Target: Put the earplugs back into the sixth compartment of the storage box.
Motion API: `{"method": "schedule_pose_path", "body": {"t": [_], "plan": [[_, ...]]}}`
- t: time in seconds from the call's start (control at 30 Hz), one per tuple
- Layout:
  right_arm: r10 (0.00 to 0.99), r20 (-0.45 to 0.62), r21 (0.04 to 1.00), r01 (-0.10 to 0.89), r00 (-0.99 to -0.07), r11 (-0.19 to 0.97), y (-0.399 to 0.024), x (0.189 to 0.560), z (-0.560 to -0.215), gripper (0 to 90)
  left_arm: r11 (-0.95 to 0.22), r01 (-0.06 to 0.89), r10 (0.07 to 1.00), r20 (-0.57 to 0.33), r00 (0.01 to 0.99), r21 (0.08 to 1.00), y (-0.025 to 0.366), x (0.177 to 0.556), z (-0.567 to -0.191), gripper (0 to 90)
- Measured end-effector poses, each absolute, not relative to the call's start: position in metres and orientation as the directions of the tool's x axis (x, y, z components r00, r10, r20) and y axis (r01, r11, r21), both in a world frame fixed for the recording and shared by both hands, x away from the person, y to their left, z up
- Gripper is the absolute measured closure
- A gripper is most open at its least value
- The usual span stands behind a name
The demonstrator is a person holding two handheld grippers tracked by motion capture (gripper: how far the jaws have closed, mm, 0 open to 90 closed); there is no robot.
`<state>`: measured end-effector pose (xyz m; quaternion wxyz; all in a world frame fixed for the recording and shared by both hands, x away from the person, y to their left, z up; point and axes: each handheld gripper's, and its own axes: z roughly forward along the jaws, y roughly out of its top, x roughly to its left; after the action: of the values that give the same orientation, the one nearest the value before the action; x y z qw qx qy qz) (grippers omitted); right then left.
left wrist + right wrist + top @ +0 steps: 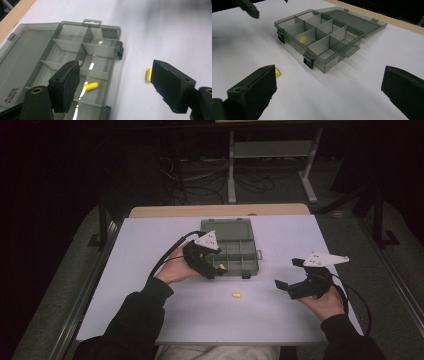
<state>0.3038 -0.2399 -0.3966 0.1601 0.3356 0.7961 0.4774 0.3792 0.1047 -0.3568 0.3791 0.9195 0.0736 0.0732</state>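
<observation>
White table top (150, 310) carries everything we work with, and behind it the room is dark, with a wooden strip (220, 210) along the far edge and cables on the floor beyond.

We see a small yellow piece (91, 86) lying inside one compartment of the grey plastic box (250, 251), in the row nearest to us; in the right gripper view the same piece (303, 38) shines through the clear wall. The box stands open, its lid (22, 60) folded flat on the table behind it, and thin dividers split it into several compartments. Two dark latches sit on its front wall.

A second yellow piece (236, 295) lies on the bare table, near the front of the box and between our two hands. In the left gripper view it is partly hidden behind one jaw.

Our left gripper (115, 85) hangs over the front left part of the box. Its jaws stand wide apart and nothing is between them; the first yellow piece lies below, free in its compartment. In the high view our left hand (172, 270) holds it from the left side.

Our right gripper (329, 92) is well apart from the box, to the right, above the table. Its jaws are also spread wide and hold nothing.
</observation>
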Motion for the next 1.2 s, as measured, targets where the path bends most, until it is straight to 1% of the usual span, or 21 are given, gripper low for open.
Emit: {"method": "schedule_pose_path", "body": {"t": [0.03, 0.13, 0.17, 0.27, 0.33, 0.37, 0.4, 0.43, 0.5, 0.6, 0.7, 1.0, 1.2], "plan": [[0.689, 0.064, 0.869, 0.380, -0.722, 0.318, -0.240, 0.304, -0.396, 0.0, -0.704, 0.079, 0.187, 0.076, 0.980, 0.706, 0.104, 0.377, -0.357, 19.5], [0.689, 0.066, 0.870, 0.380, -0.722, 0.315, -0.241, 0.304, -0.396, 0.0, -0.706, 0.063, 0.178, 0.091, 0.980, 0.706, 0.102, 0.370, -0.357, 17.6], [0.689, 0.065, 0.870, 0.379, -0.722, 0.315, -0.241, 0.304, -0.396, 0.0, -0.697, 0.056, 0.179, 0.097, 0.979, 0.714, 0.101, 0.366, -0.357, 15.1], [0.690, 0.064, 0.870, 0.380, -0.721, 0.315, -0.241, 0.304, -0.396, 0.0, -0.694, 0.050, 0.169, 0.095, 0.981, 0.718, 0.099, 0.363, -0.358, 13.6], [0.691, 0.066, 0.869, 0.381, -0.720, 0.315, -0.241, 0.304, -0.396, 0.0, -0.701, 0.041, 0.156, 0.096, 0.983, 0.712, 0.097, 0.360, -0.360, 9.5], [0.691, 0.065, 0.869, 0.381, -0.720, 0.315, -0.241, 0.304, -0.397, 0.0, -0.703, 0.044, 0.154, 0.092, 0.984, 0.710, 0.095, 0.358, -0.361, 9.5], [0.691, 0.066, 0.869, 0.381, -0.719, 0.314, -0.241, 0.304, -0.396, 0.0, -0.705, 0.046, 0.154, 0.090, 0.984, 0.708, 0.094, 0.357, -0.362, 7.4], [0.692, 0.066, 0.870, 0.382, -0.719, 0.313, -0.242, 0.304, -0.396, 0.0, -0.707, 0.046, 0.154, 0.091, 0.984, 0.705, 0.092, 0.356, -0.364, 3.2], [0.692, 0.067, 0.870, 0.381, -0.718, 0.312, -0.242, 0.304, -0.396, 0.0, -0.703, 0.046, 0.158, 0.092, 0.983, 0.710, 0.091, 0.354, -0.367, 2.1], [0.694, 0.067, 0.872, 0.380, -0.717, 0.309, -0.242, 0.304, -0.396, 0.0, -0.691, 0.046, 0.153, 0.084, 0.985, 0.721, 0.088, 0.351, -0.375, 1.9], [0.693, 0.066, 0.873, 0.379, -0.718, 0.309, -0.242, 0.304, -0.396, 0.0, -0.702, 0.040, 0.137, 0.079, 0.987, 0.711, 0.082, 0.348, -0.385, 1.9], [0.693, 0.066, 0.873, 0.379, -0.718, 0.309, -0.242, 0.304, -0.396, 0.0, -0.736, 0.017, 0.098, 0.082, 0.992, 0.677, 0.071, 0.343, -0.398, 2.3], [0.693, 0.068, 0.873, 0.380, -0.717, 0.307, -0.242, 0.304, -0.396, 0.0, -0.748, 0.014, 0.083, 0.073, 0.994, 0.664, 0.065, 0.339, -0.409, 5.9]]}}
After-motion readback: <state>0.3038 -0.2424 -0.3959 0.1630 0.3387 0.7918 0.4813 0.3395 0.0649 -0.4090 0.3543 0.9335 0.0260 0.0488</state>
